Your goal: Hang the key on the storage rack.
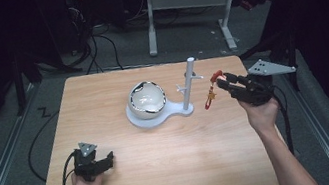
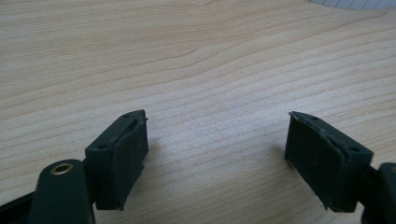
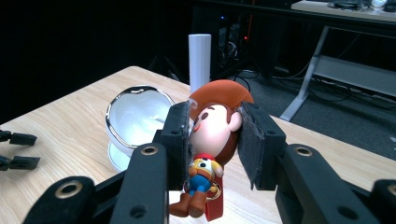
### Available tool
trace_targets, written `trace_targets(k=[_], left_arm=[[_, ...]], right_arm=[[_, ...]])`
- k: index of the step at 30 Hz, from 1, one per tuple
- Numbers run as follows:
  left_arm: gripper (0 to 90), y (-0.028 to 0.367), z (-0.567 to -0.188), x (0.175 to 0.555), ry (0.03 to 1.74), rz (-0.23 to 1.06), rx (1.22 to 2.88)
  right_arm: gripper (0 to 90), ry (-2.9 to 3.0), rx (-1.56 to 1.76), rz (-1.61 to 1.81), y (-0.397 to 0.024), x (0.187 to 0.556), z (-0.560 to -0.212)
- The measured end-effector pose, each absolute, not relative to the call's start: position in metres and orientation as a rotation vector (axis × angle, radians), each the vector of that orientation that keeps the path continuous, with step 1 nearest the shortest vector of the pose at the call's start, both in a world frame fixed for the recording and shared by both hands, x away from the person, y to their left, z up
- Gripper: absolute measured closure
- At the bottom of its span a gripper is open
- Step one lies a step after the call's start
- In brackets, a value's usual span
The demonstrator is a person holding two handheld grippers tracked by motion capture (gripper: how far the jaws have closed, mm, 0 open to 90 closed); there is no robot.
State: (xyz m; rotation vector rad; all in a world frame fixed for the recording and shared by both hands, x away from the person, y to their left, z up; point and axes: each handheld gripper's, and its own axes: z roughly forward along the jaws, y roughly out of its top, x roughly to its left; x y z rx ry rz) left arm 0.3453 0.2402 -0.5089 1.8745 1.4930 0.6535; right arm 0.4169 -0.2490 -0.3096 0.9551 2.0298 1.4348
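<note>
- The stand (image 1: 160,113) is sitting on the table (image 1: 166,173), with the bowl (image 1: 147,97) resting on its left end and the post (image 1: 189,84) rising from its right end.
- The right gripper (image 1: 222,83) is hanging right of the post, above the table, with the doll (image 1: 210,96) dangling between its jaws.
- The left gripper (image 1: 108,160) is lying at the table's near left, well apart from the stand.

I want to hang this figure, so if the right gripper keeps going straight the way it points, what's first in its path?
Probably the white stand's post: the right gripper, shut on the cowboy figure, aims about at it, though depth is unclear.
</note>
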Motion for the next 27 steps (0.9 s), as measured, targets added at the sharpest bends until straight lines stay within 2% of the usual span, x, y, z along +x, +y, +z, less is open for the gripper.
trace_targets(k=[27], left_arm=[[21.7, 0.24, -0.509, 0.345, 1.492, 0.653, 1.875]], right_arm=[[65.2, 2.043, 0.949, 1.438, -0.225, 0.439, -0.297]])
